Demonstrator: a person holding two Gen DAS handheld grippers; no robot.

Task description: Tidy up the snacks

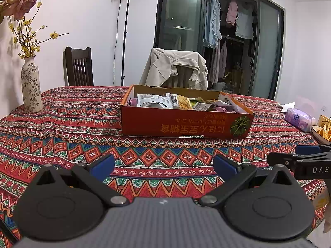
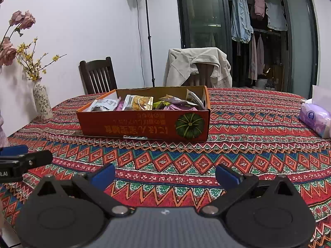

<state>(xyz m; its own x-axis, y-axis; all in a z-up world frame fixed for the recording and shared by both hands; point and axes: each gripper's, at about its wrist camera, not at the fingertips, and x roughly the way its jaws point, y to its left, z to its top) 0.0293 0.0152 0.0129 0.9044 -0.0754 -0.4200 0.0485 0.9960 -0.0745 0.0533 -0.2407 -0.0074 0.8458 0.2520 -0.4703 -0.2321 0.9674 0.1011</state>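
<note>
Both the left tool (image 1: pixel 163 166) and the right tool (image 2: pixel 164 174) hover low over the worktop (image 2: pixel 248 155) with fingers spread apart and nothing between them; the snack packets (image 2: pixel 142 103) lie jumbled in the orange box (image 1: pixel 186 122) straight ahead, which suits either a finished gathering or a sorting to come; the near wall hides the lower packets; a bowl (image 1: pixel 322 132) to the left tool's right is cut off.
</note>
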